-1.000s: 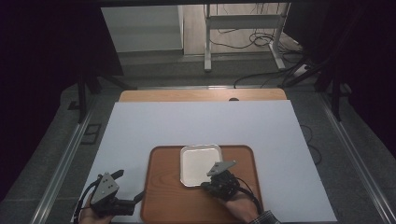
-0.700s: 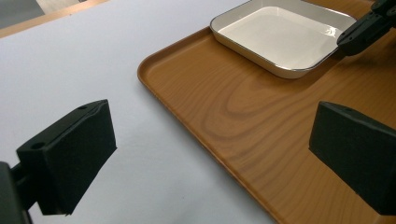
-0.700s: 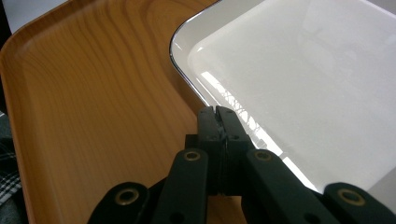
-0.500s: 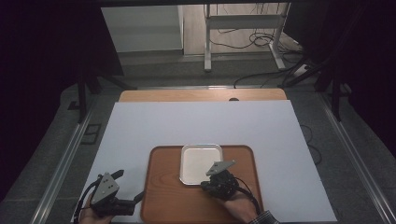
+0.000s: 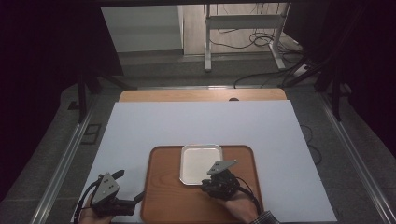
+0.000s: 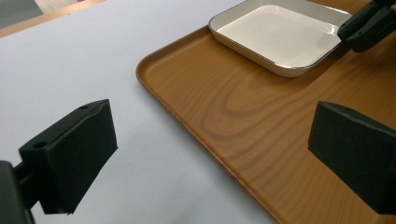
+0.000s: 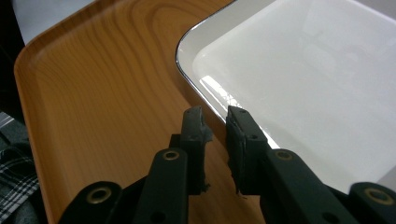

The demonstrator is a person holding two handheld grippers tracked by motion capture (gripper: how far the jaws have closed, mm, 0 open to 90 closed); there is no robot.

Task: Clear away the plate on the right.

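Note:
A white square dish (image 5: 201,162) (image 6: 280,35) (image 7: 303,70) sits at the far middle of a wooden tray (image 5: 163,186) (image 6: 224,102) (image 7: 93,84). My right gripper (image 5: 208,183) (image 7: 215,126) is at the dish's near edge. Its jaws have just been opening and now stand a little apart, straddling the dish's rim, with a thin gap showing between the pads. My left gripper (image 5: 130,186) (image 6: 210,154) is wide open at the tray's left edge. One jaw is over the paper, the other over the tray, and nothing lies between them.
The tray lies on a large white sheet (image 5: 196,121) that covers the table. A strip of wooden tabletop (image 5: 201,95) shows at the far edge. A metal stand (image 5: 243,28) and cables (image 5: 261,74) are on the floor beyond.

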